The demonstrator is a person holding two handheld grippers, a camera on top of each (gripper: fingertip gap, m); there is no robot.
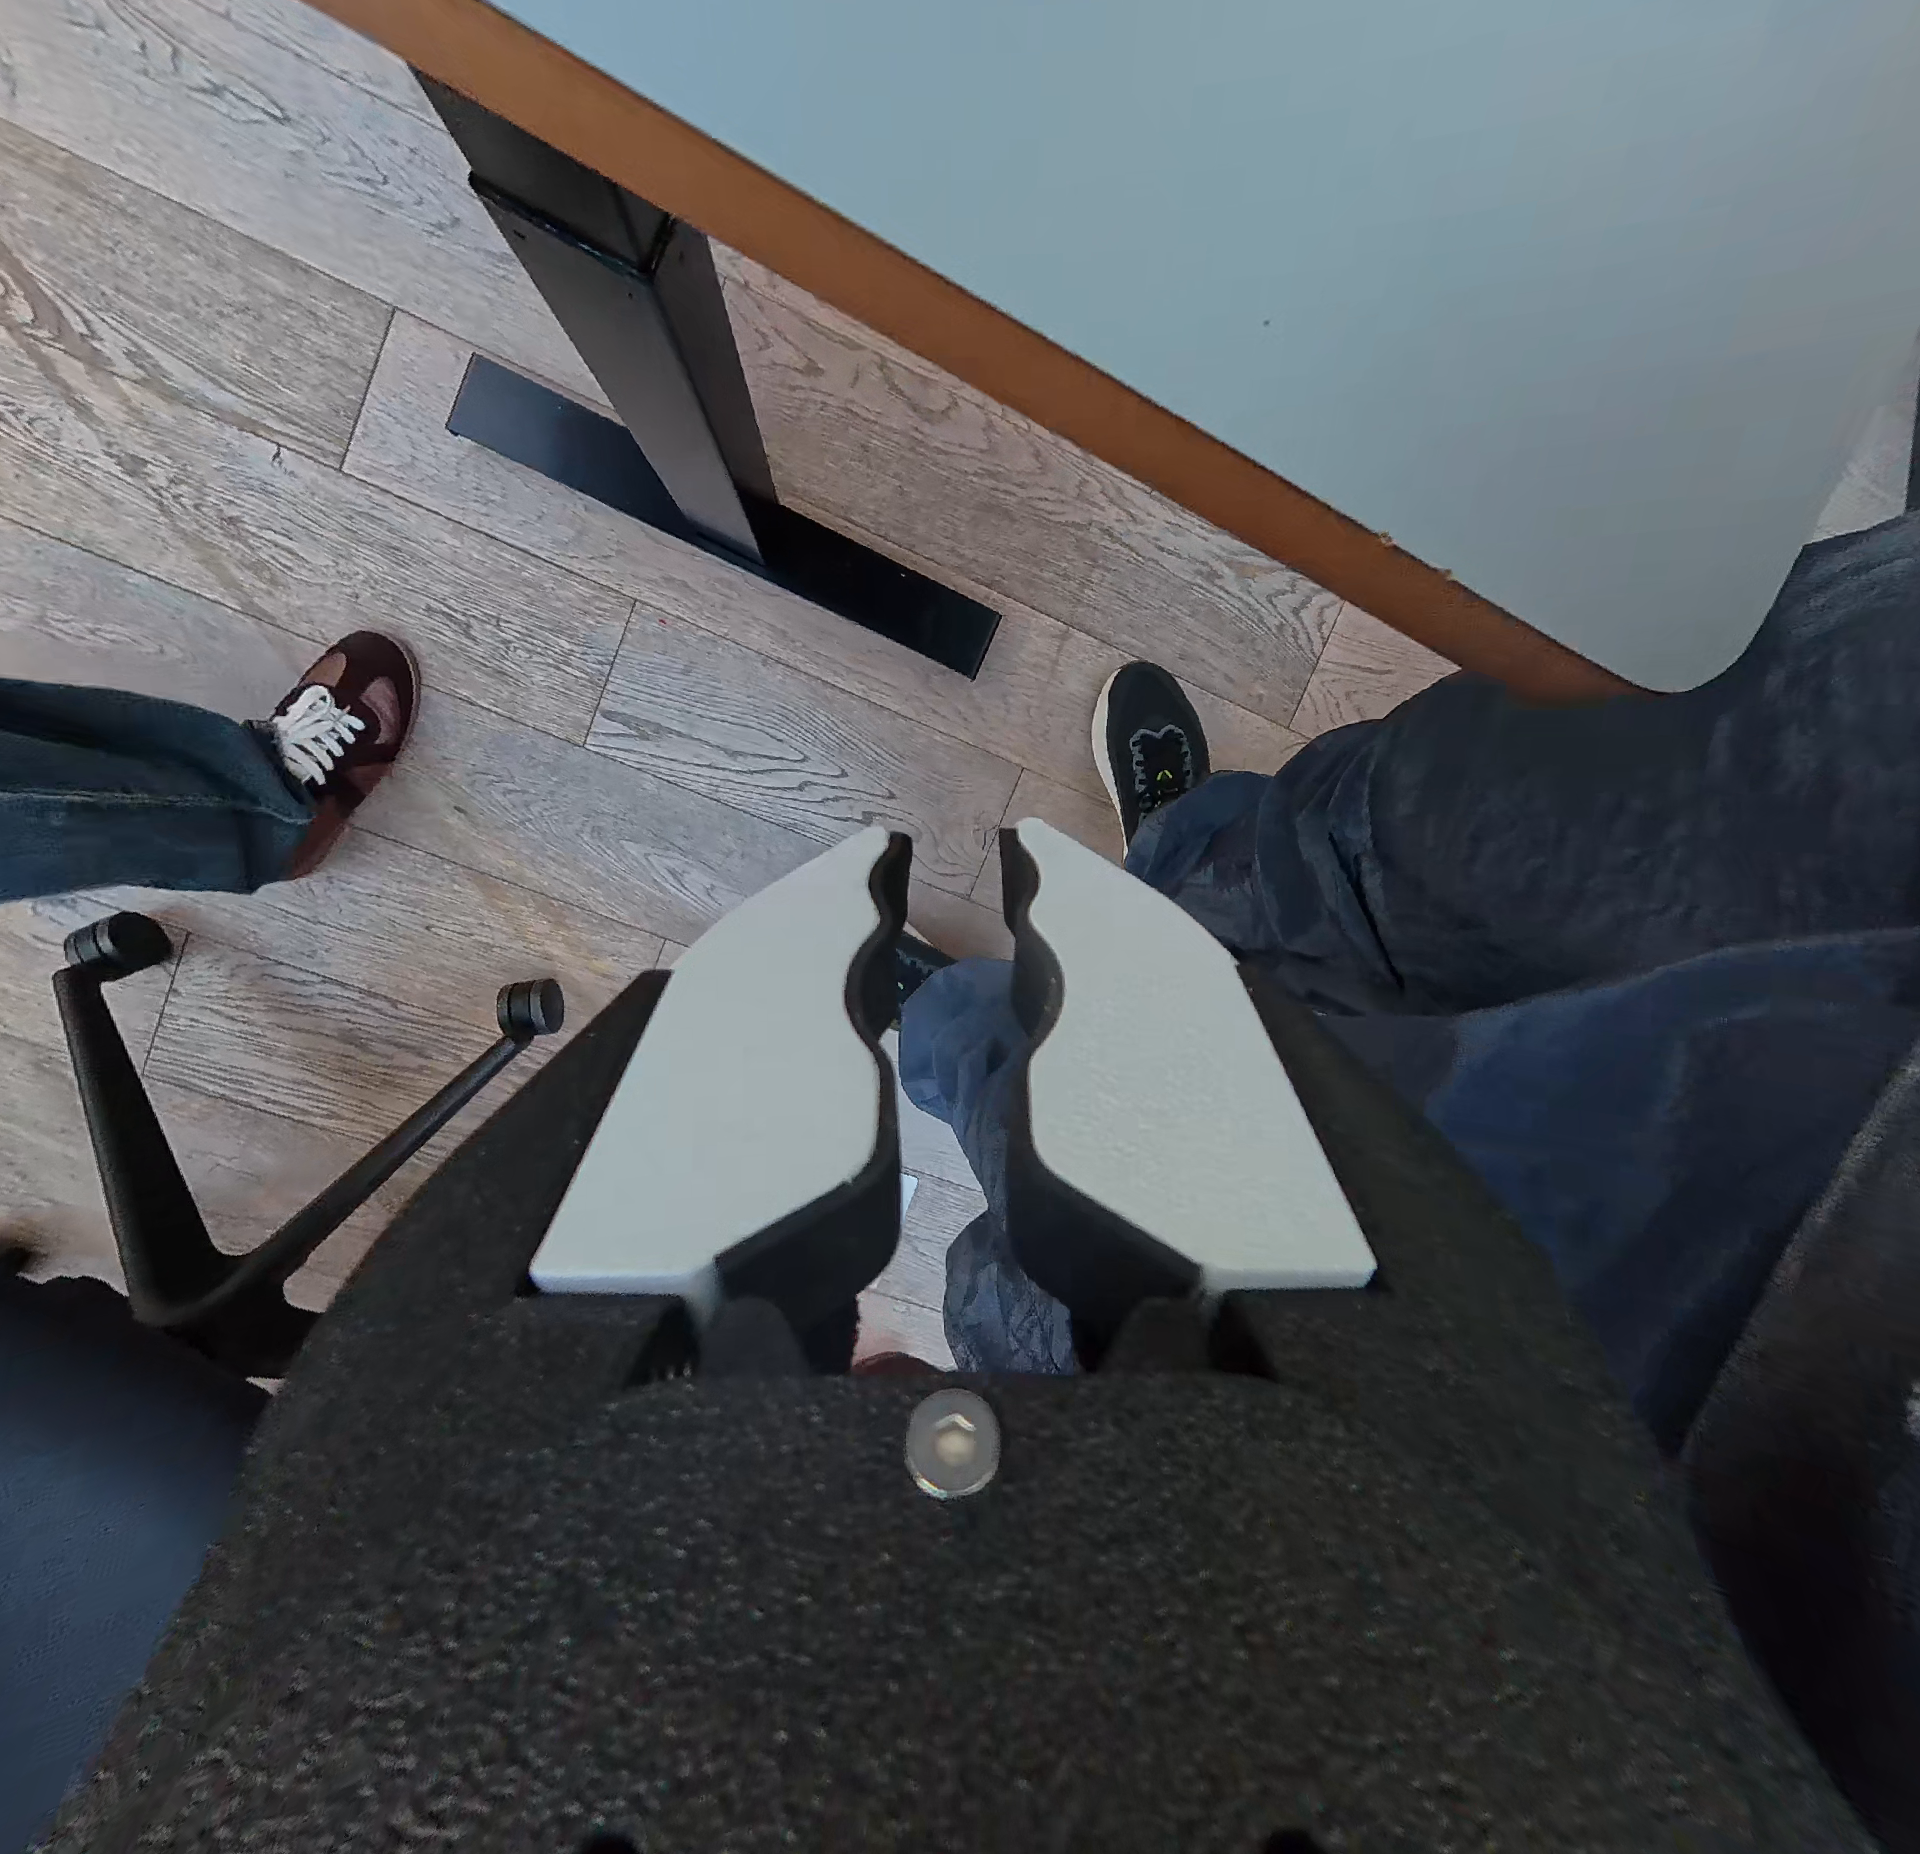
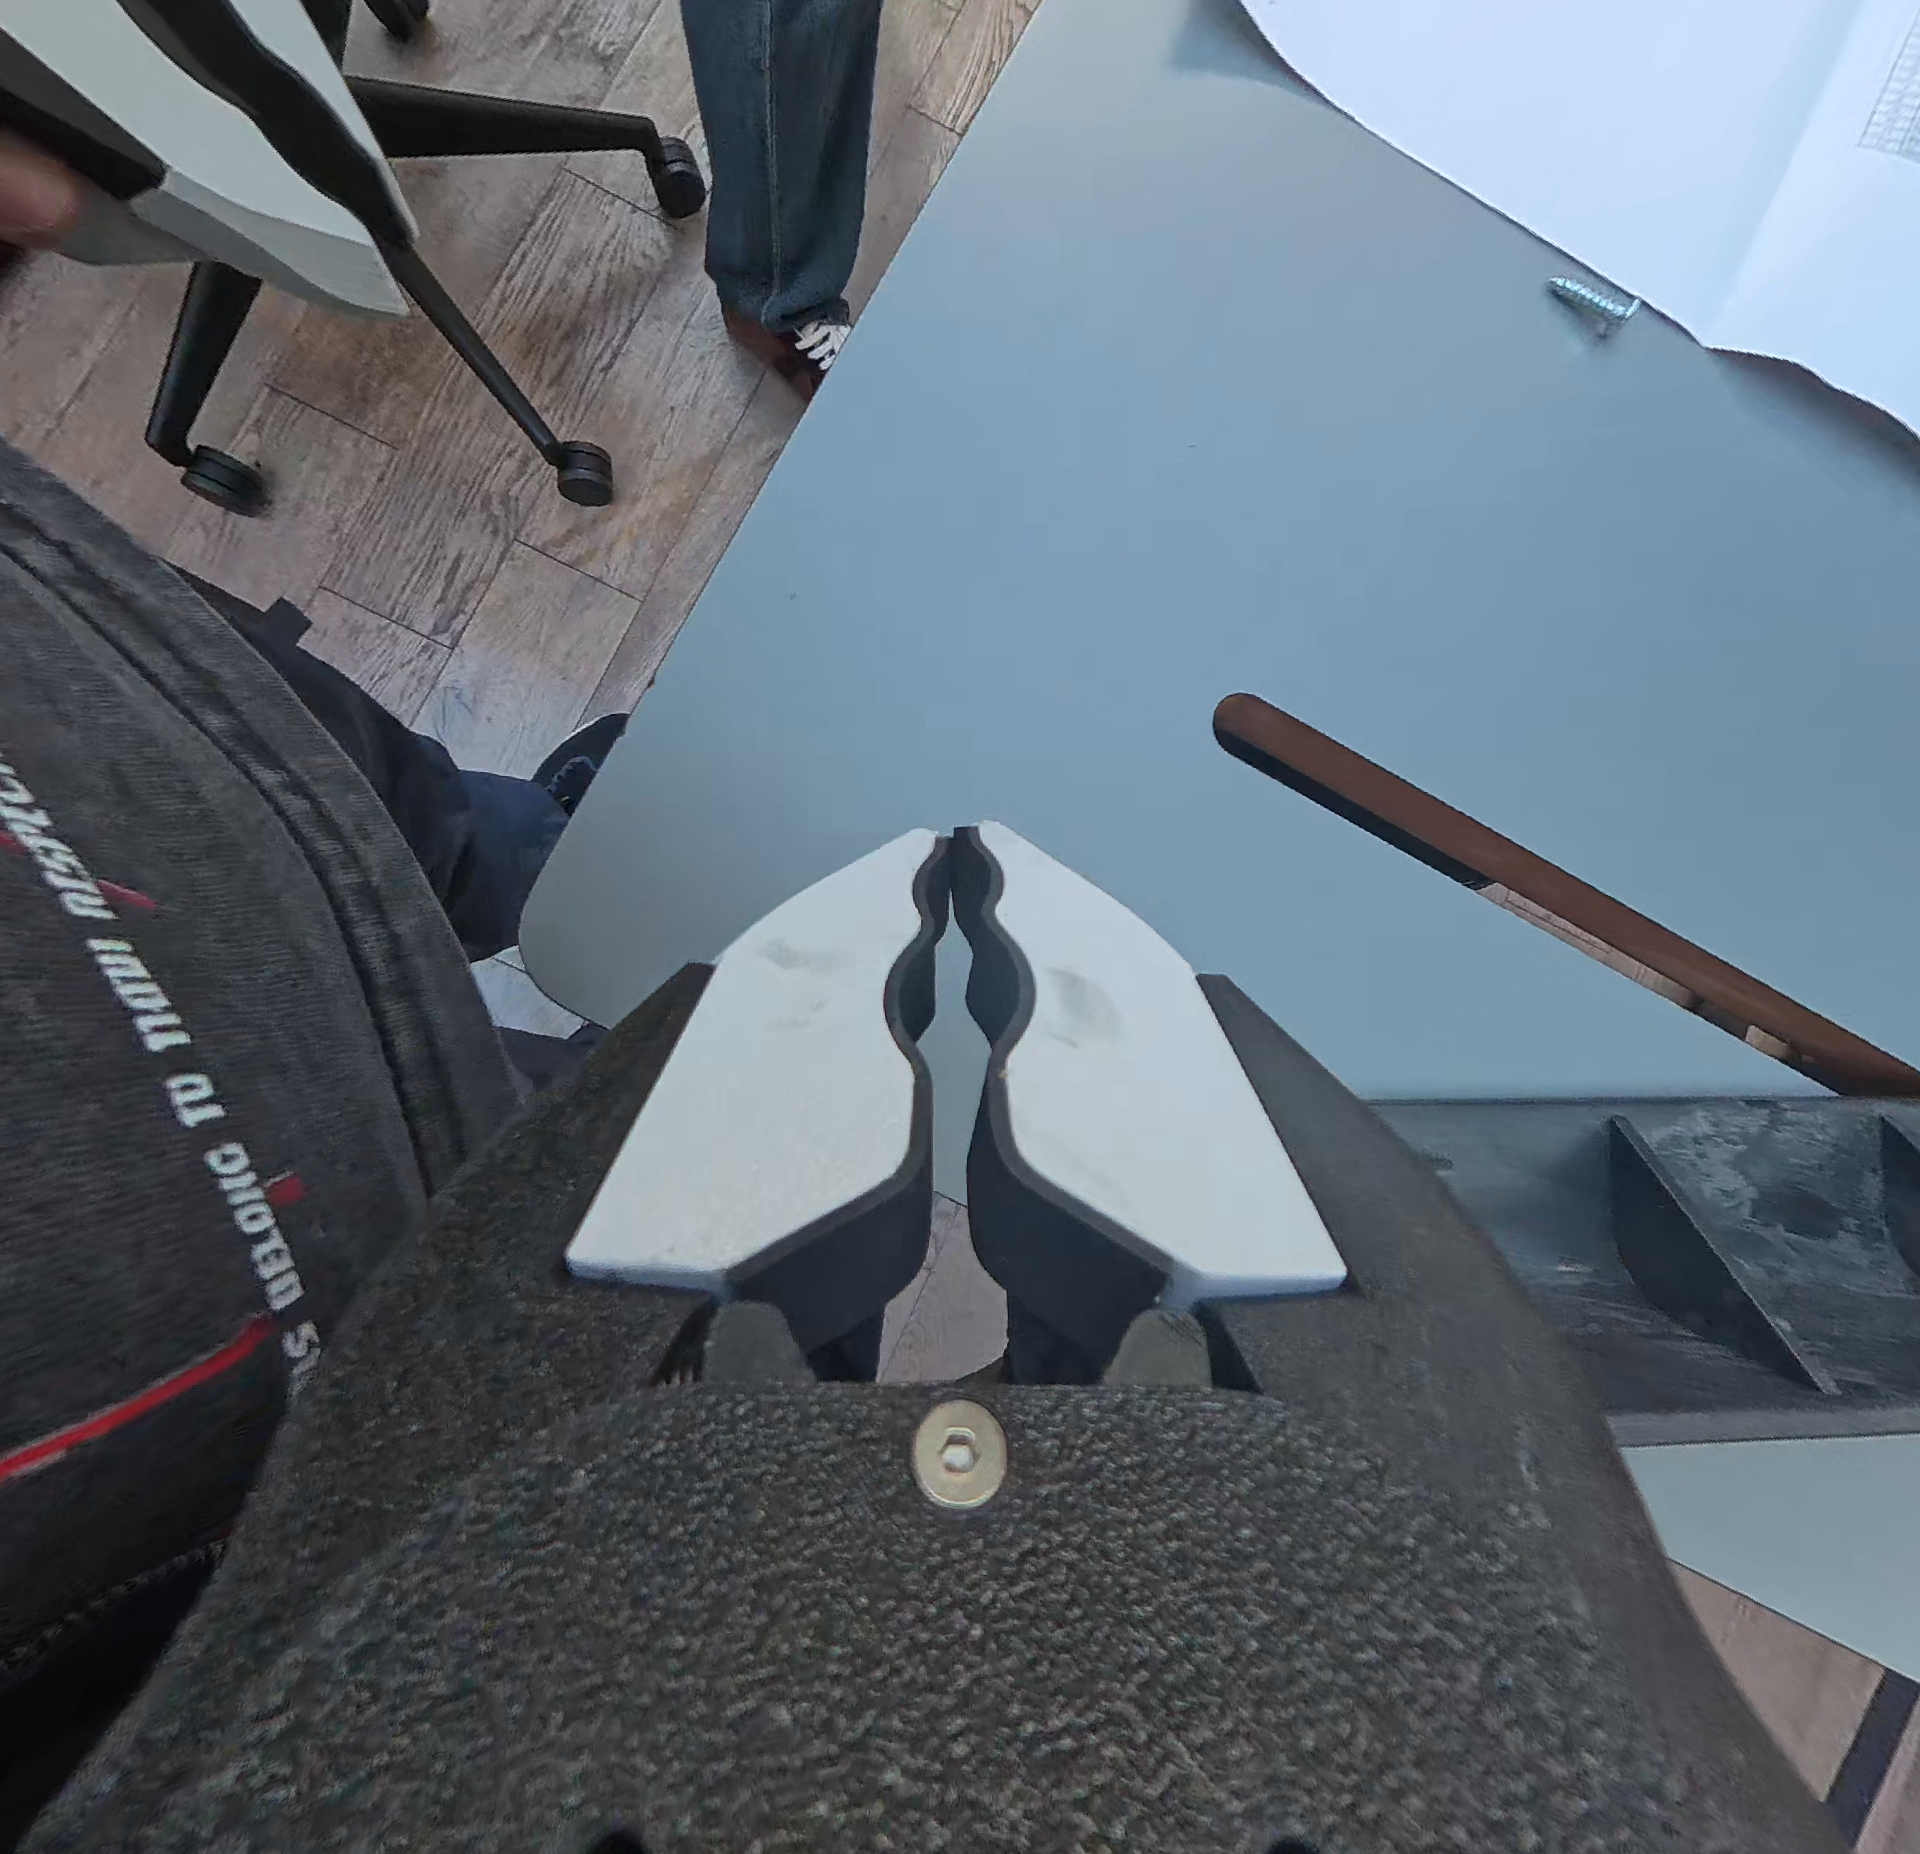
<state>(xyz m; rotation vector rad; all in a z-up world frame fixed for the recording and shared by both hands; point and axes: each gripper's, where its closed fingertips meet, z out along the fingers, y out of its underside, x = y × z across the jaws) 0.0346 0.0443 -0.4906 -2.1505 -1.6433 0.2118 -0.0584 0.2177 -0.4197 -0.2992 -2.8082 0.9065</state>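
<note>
My left gripper [image 1: 953, 843] points down at the wooden floor [image 1: 623, 744], just off the brown edge of the grey-blue table [image 1: 1247, 142]. Its jaws are a little apart and hold nothing; a leg in dark trousers [image 1: 1507, 869] lies right beside it. It also shows at the top left of the right wrist view [image 2: 208, 90]. My right gripper [image 2: 953, 836] hovers over the near corner of the table [image 2: 1195, 505], tips closed together and empty. A small screw [image 2: 1595, 306] lies far ahead by a large white paper sheet [image 2: 1558, 90].
A grey panel with a brown edge [image 2: 1558, 890] lies right of the right gripper, with a dark divided tray [image 2: 1714, 1233] nearer. A black table leg [image 1: 644, 350], an office chair base [image 1: 156, 1129], another person's jeans and brown shoe [image 1: 343, 734], and a black shoe [image 1: 1148, 744] are on the floor. Tip to tip, the grippers are about 20 cm apart. To reach the small screw [image 2: 1595, 306] in a straight line is about 30 cm for my right fingers, about 35 cm for my left.
</note>
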